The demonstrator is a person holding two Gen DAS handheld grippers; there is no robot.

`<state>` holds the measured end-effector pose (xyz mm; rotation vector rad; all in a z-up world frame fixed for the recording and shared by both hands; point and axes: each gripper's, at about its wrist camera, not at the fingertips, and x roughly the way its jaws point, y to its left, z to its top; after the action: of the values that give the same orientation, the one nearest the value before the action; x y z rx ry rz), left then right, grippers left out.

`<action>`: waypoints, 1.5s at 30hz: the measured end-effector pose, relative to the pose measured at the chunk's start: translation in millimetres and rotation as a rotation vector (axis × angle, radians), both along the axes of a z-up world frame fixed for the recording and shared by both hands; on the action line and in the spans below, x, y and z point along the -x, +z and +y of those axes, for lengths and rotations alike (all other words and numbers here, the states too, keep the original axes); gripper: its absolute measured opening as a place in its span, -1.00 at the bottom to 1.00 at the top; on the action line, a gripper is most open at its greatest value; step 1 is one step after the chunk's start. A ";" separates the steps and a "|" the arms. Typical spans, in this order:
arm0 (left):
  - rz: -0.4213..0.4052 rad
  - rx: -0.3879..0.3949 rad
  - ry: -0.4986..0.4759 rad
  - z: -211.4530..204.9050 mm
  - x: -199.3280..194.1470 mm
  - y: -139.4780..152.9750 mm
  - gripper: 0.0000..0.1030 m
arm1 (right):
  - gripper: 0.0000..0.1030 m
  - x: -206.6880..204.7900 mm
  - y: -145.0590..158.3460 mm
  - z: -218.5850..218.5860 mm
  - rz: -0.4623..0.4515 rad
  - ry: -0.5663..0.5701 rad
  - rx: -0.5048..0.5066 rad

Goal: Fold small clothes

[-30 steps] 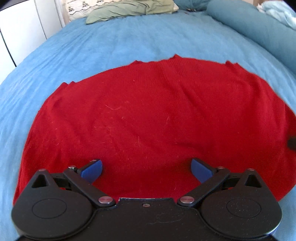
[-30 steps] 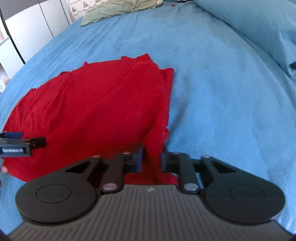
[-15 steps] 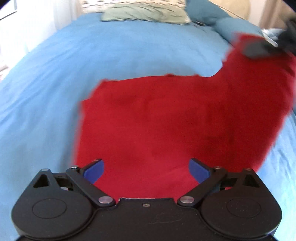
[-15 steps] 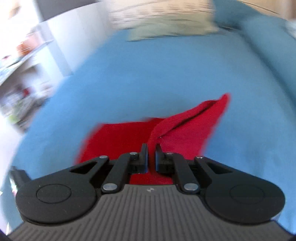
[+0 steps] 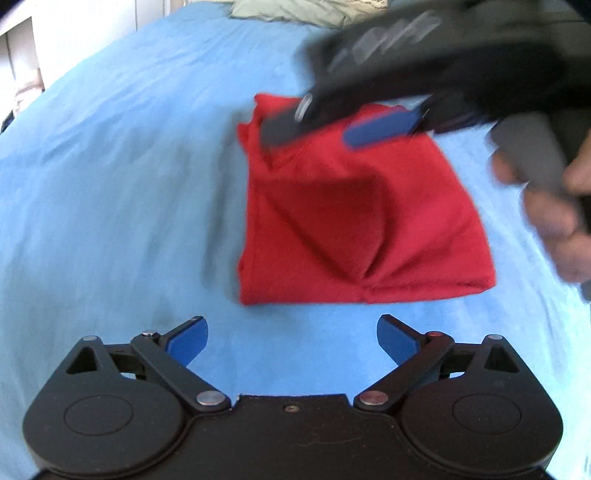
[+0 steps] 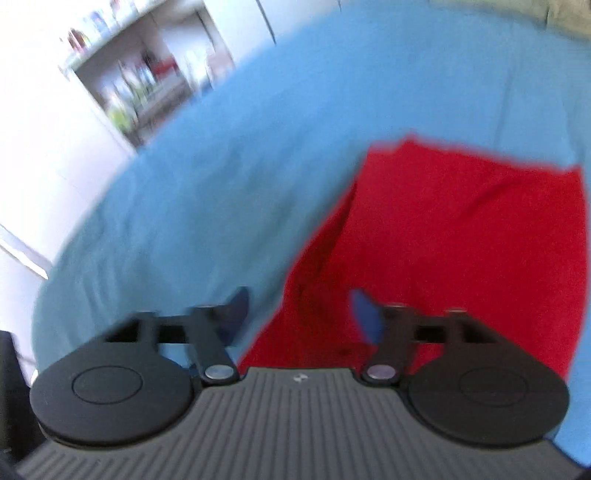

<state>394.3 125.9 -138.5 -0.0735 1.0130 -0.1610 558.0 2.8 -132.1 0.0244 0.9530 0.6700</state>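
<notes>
A red knit garment [image 5: 354, 225] lies folded over into a rough rectangle on the blue bedspread [image 5: 122, 192]. My left gripper [image 5: 291, 341] is open and empty, just short of the garment's near edge. My right gripper [image 6: 299, 306] is open and empty above the garment's left edge [image 6: 454, 236]. In the left wrist view the right gripper [image 5: 314, 127] hovers blurred over the garment's far part, with the hand [image 5: 554, 206] that holds it at the right.
A green pillow [image 5: 303, 11] lies at the far end of the bed. White cupboards and a shelf of small items [image 6: 136, 85] stand beside the bed on the left. Blue bedspread surrounds the garment on all sides.
The right gripper carried the garment's right side over to the left, folding it in half, then opened and let go. The left gripper drew back off the garment.
</notes>
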 end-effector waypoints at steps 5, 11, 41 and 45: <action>-0.047 0.002 0.007 -5.4 -3.9 24.3 0.94 | 0.93 12.5 46.0 -53.4 -0.115 -0.125 -0.006; -0.075 -0.002 0.028 -12.0 -27.2 29.0 0.94 | 0.99 71.3 20.7 -121.0 -0.167 -0.270 0.217; -0.085 -0.166 0.166 14.0 -32.2 19.3 0.87 | 0.97 89.4 -64.4 -148.1 -0.038 -0.371 0.362; -0.050 -0.227 0.145 14.1 -36.3 -1.9 0.87 | 0.94 88.7 -71.3 -165.2 -0.028 -0.463 0.445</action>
<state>430.6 140.0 -140.3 0.0638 0.9661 0.0842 469.3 -162.3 -203.4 -0.1542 1.0071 0.0249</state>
